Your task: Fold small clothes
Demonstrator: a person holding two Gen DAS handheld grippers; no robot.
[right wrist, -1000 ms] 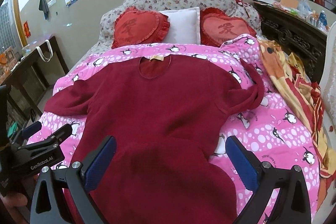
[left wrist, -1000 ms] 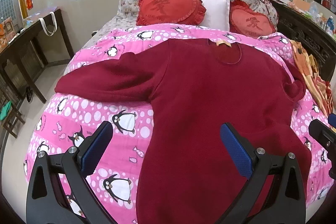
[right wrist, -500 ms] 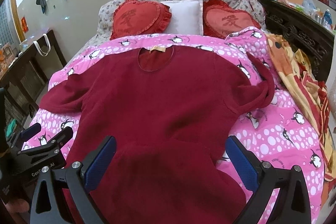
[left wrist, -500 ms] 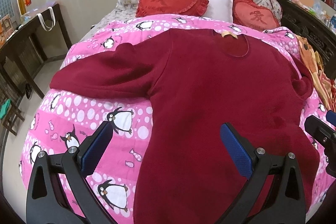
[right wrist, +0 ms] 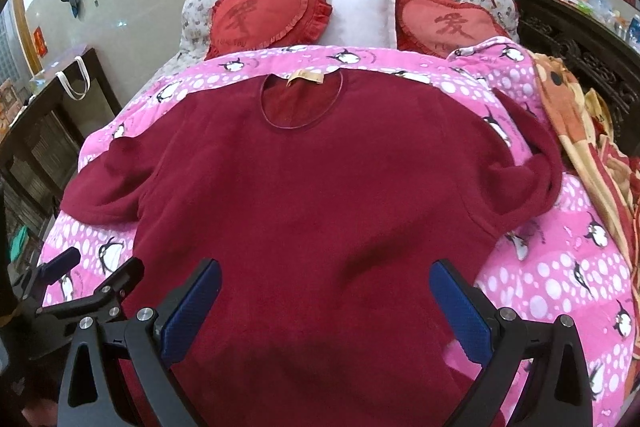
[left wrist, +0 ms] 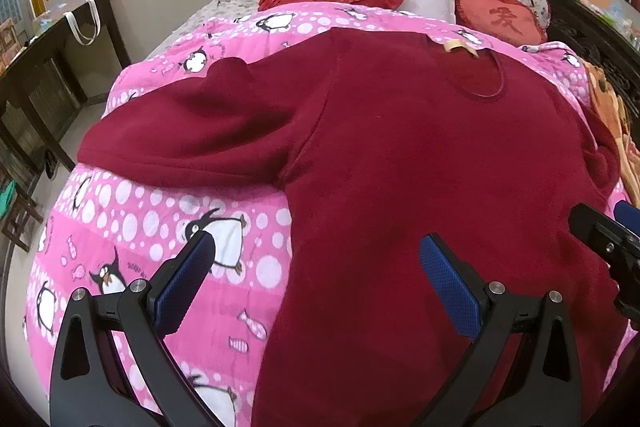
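Observation:
A dark red long-sleeved sweater [left wrist: 400, 155] lies spread flat on a pink penguin quilt [left wrist: 168, 227], collar toward the pillows. It also shows in the right wrist view [right wrist: 312, 203]. Its left sleeve [left wrist: 192, 143] stretches out to the left. Its right sleeve [right wrist: 532, 183] is bent back in a loop. My left gripper [left wrist: 316, 267] is open and empty above the sweater's lower left edge. My right gripper [right wrist: 324, 291] is open and empty above the sweater's lower middle. The left gripper also shows at the left edge of the right wrist view [right wrist: 80, 291].
Two red heart cushions [right wrist: 268, 15] and a white pillow [right wrist: 360, 11] lie at the headboard. An orange patterned blanket [right wrist: 588, 147] lies along the quilt's right side. A dark wooden table [left wrist: 44, 67] stands left of the bed. Dark carved furniture [right wrist: 580, 39] stands right.
Both grippers have moved forward and lower toward the sweater, which now fills more of both views. The sweater has not moved. Both grippers stay open.

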